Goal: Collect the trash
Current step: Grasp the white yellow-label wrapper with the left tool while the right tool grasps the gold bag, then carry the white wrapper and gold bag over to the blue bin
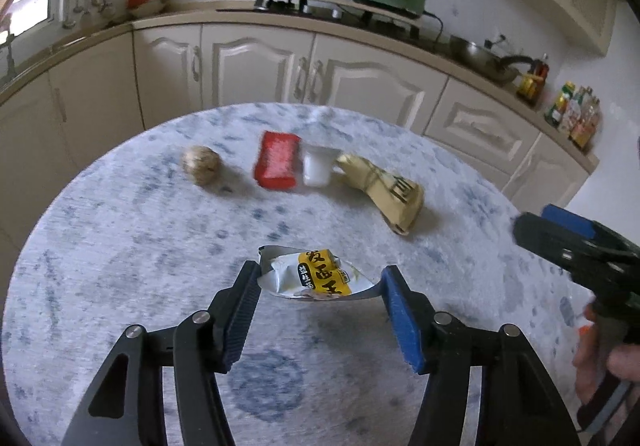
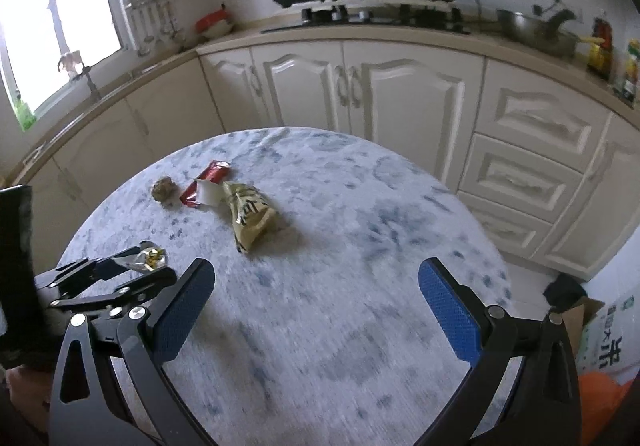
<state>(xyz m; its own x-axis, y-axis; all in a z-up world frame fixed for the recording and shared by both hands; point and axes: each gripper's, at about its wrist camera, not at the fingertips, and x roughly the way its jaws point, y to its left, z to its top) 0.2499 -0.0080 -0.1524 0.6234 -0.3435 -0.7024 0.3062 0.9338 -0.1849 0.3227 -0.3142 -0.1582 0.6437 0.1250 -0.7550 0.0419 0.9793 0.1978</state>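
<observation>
Crumpled silver-and-yellow wrapper point(image 1: 312, 274) between left gripper point(image 1: 318, 280) fingers, jaws half-open, both blue pads touching its edges; true grip cannot be told; wrapper sitting low over round marbled table point(image 1: 120, 246). Farther back in a row: brown paper ball point(image 1: 202, 165), red packet point(image 1: 278, 159), white cup point(image 1: 317, 167), beige twisted bag point(image 1: 384, 191), last three touching. Right gripper point(image 2: 316, 282) spread wide above bare tabletop, holding nothing, well apart from the row
</observation>
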